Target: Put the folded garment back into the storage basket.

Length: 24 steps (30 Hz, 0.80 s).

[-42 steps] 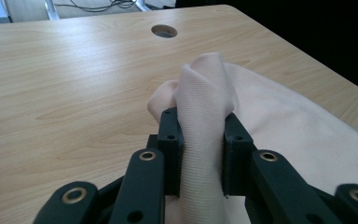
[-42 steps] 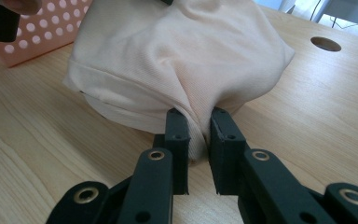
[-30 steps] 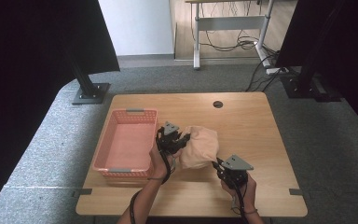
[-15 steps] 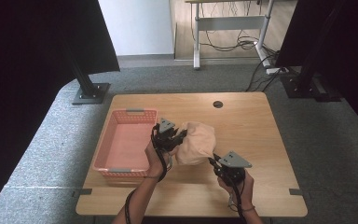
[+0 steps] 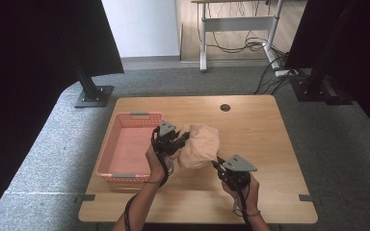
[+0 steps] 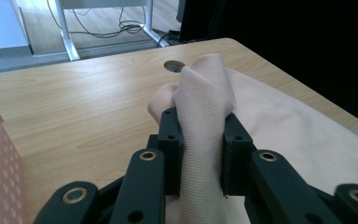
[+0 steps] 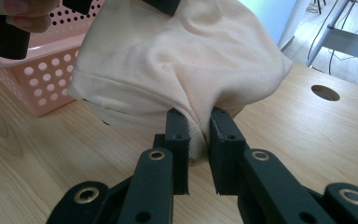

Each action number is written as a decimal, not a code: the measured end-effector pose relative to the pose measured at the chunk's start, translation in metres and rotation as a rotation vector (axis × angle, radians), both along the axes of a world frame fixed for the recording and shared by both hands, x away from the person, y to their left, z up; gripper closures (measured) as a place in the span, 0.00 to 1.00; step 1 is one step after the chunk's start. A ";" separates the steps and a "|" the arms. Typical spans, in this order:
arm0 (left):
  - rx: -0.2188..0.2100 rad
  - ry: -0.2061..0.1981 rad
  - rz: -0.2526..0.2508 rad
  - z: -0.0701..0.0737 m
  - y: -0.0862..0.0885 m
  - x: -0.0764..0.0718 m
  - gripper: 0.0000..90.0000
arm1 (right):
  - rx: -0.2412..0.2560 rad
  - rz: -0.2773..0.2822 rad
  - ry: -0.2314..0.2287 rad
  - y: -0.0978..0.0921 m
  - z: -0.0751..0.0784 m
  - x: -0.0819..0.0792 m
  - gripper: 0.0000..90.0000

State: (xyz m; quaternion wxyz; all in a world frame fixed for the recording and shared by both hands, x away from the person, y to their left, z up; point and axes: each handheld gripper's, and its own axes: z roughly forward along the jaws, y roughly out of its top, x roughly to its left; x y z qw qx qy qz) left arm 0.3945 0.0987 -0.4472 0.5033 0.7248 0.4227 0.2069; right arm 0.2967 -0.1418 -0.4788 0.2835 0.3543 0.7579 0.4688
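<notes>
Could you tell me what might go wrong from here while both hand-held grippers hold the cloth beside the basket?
The right hand-held gripper pinches only a small fold of the peach cloth, so it might slip free. Loose cloth hanging near the pink basket could catch on its rim. The left hand-held gripper seems firmer.

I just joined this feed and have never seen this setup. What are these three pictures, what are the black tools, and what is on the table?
A person holds a hand-held gripper in each hand. The high view looks down on the wooden table. There the left gripper and right gripper both clamp a peach cloth, beside a pink basket. The other two pictures come from cameras riding on each gripper: each looks along its own black jaws, closed on a fold of the cloth.
</notes>
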 end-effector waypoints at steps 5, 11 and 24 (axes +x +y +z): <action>-0.001 -0.005 0.004 0.003 0.003 -0.001 0.82 | 0.001 0.005 -0.006 0.003 0.002 0.000 0.88; 0.000 -0.014 0.013 0.009 0.010 -0.001 0.82 | -0.001 0.013 -0.016 0.008 0.007 0.001 0.88; -0.007 -0.045 0.041 0.021 0.025 -0.004 0.82 | 0.006 0.031 -0.031 0.023 0.016 0.004 0.88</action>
